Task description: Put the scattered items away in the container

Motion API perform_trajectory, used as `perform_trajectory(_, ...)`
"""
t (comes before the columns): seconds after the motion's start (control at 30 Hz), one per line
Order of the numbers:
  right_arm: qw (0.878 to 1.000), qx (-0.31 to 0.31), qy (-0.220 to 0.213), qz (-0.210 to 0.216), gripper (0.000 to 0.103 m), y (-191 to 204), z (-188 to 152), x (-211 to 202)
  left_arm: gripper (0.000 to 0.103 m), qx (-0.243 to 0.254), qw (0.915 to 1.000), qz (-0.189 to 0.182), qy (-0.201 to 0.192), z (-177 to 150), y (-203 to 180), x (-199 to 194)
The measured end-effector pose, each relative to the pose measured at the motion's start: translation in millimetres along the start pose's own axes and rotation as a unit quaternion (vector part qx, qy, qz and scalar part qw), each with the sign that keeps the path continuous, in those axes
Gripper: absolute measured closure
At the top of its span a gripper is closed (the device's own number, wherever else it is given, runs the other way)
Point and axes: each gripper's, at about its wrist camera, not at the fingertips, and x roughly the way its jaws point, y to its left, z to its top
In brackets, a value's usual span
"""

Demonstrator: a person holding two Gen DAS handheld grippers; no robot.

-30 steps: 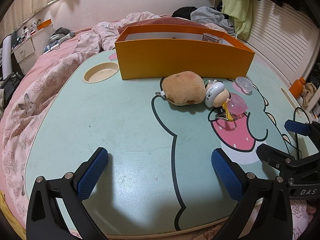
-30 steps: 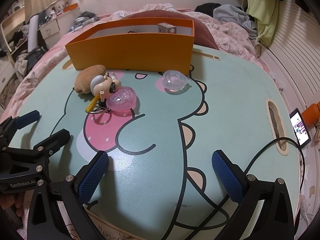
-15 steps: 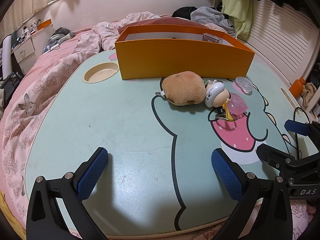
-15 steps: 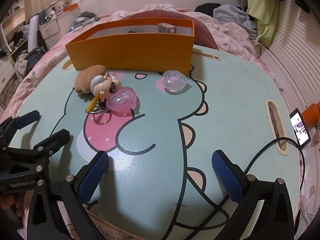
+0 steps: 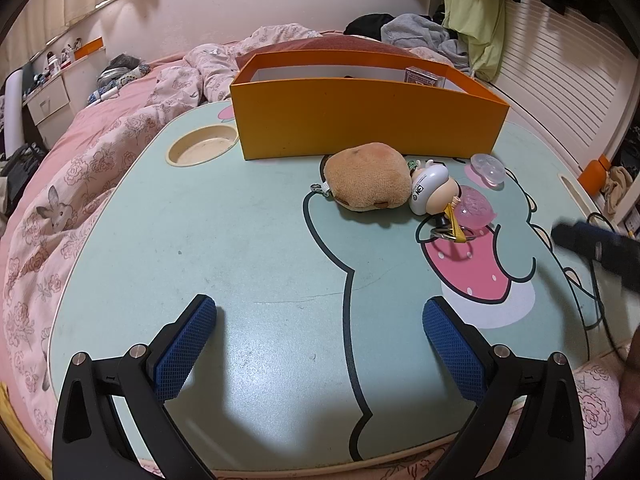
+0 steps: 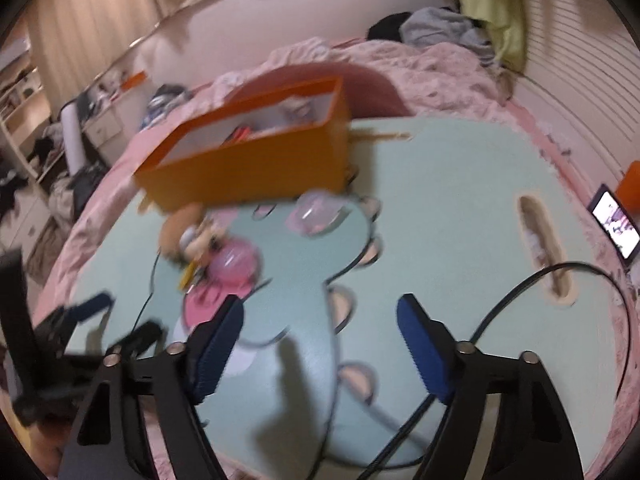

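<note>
An orange box (image 5: 368, 120) (image 6: 248, 168) stands at the far side of the teal lap table (image 5: 240, 240). In front of it lie a tan plush (image 5: 368, 182), a white figure keychain (image 5: 430, 194), a pink shell (image 5: 474, 210) (image 6: 234, 260) and a clear shell (image 5: 488, 166) (image 6: 316, 214). My left gripper (image 5: 320, 336) hangs open over bare table, well short of them. My right gripper (image 6: 320, 344) has nothing between its fingers and its jaws are closing; its view is blurred. The right gripper shows as a dark blur (image 5: 592, 240) at the left wrist view's right edge.
A round cup recess (image 5: 202, 146) sits left of the box, a slot (image 6: 540, 248) near the table's right edge. A black cable (image 6: 520, 292) loops over the right side. A lit phone (image 6: 614, 226) lies off the table. Pink floral bedding (image 5: 60, 200) surrounds the table.
My right gripper has lifted, rolled and moved, so its view now tilts and blurs, and its fingers stand closer together. The left gripper and the items have not moved.
</note>
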Motion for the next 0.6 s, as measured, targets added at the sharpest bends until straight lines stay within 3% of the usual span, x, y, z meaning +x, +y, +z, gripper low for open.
perform_trajectory(0.07,1.000,0.002,-0.005,-0.003,0.043,-2.9,12.0,4.4,0.000,0.000,1.0000,0.000,0.000,-0.1,0.1,0.0)
perform_trajectory(0.23,1.000,-0.011,0.008,0.004,0.044,4.1,38.6,28.5,0.000,0.000,1.0000,0.000,0.000,-0.2,0.5,0.2)
perform_trajectory(0.33,0.999,-0.016,0.029,0.004,0.050,13.4,52.1,49.8,0.000,0.000,1.0000,0.000,0.000,-0.2,0.8,0.4)
perform_trajectory(0.4,0.999,-0.021,0.044,-0.005,0.052,16.5,56.6,63.3,0.000,0.000,1.0000,0.000,0.000,-0.2,1.1,0.6)
perform_trajectory(0.5,0.998,-0.038,0.043,-0.030,0.067,19.4,54.4,71.2,0.000,0.000,1.0000,0.000,0.000,-0.3,1.4,0.7)
perform_trajectory(0.6,0.998,-0.046,0.036,-0.027,0.067,20.9,46.9,63.4,0.000,0.000,1.0000,0.000,0.000,-0.5,1.1,-0.2)
